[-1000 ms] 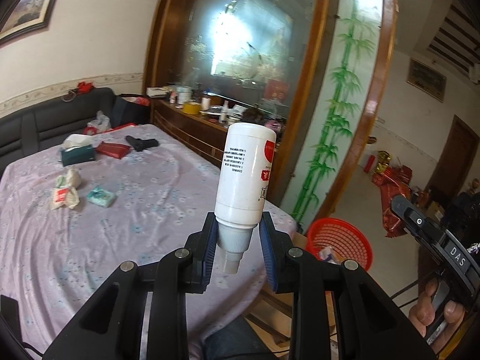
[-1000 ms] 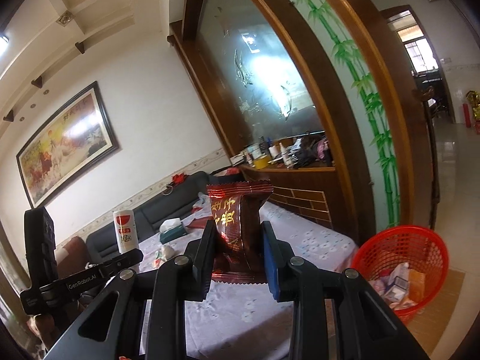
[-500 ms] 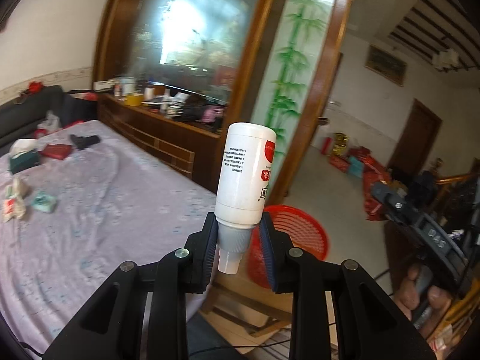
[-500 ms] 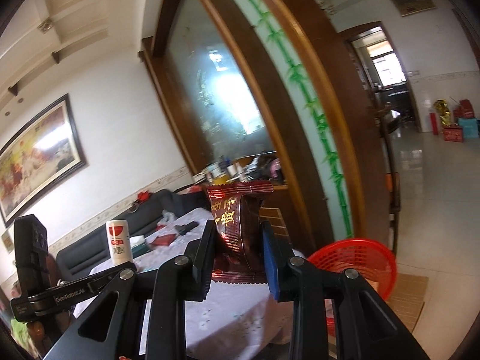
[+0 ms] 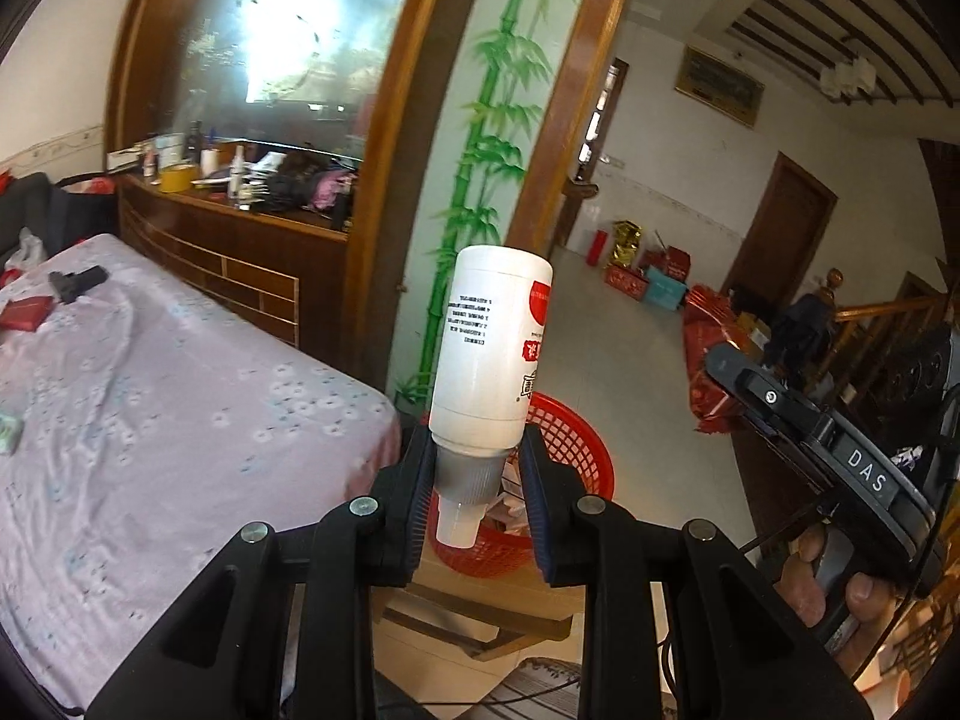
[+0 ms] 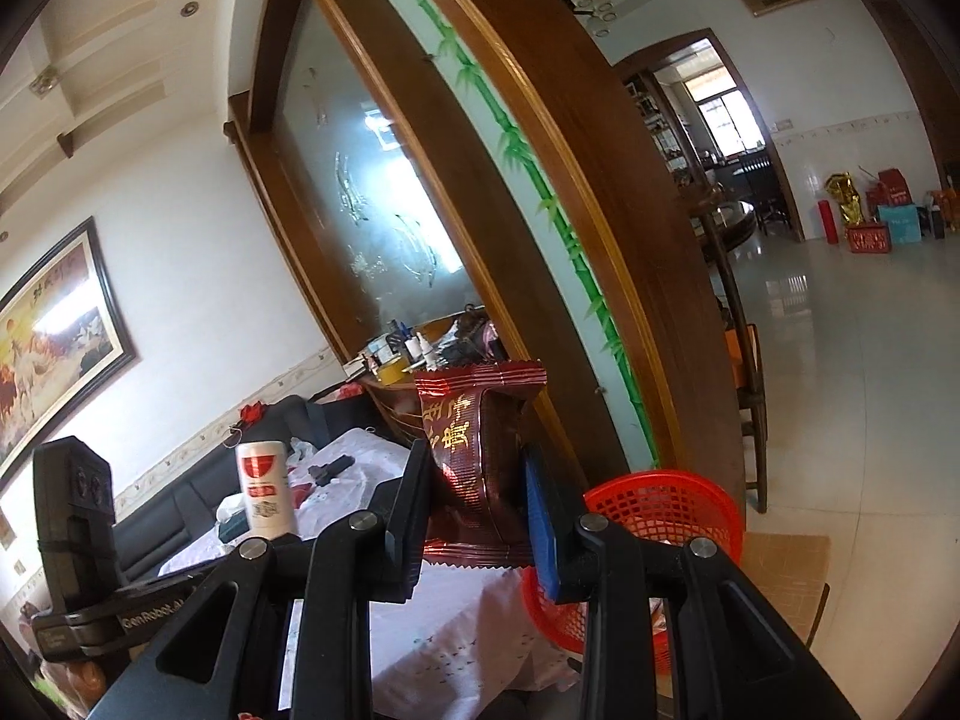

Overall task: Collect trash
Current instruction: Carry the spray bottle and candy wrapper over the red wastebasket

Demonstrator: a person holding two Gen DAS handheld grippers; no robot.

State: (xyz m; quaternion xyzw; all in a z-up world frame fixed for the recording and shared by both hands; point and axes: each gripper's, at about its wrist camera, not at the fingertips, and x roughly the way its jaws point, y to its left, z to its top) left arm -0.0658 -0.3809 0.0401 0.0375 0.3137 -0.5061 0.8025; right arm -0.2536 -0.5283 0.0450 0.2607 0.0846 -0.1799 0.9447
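Left wrist view: left tongs (image 5: 474, 489) clamped on neck of white bottle (image 5: 489, 360), held inverted, nozzle down, above near rim of red mesh basket (image 5: 576, 450). Basket on wooden stool beside tabletop (image 5: 150, 420) with lilac floral cloth. Right wrist view: right tongs (image 6: 477, 507) pinch dark red snack wrapper (image 6: 477, 456) upright; basket (image 6: 666, 510) just right of it, trash inside.

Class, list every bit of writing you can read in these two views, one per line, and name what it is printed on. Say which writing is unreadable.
"DAS": right claw's body.
"GenRobot.AI", partly hidden: left claw's body.
White bottle: print too small and upside down, unreadable.
Brown wrapper: gold characters, not legible.
Wall plaque: blurred.
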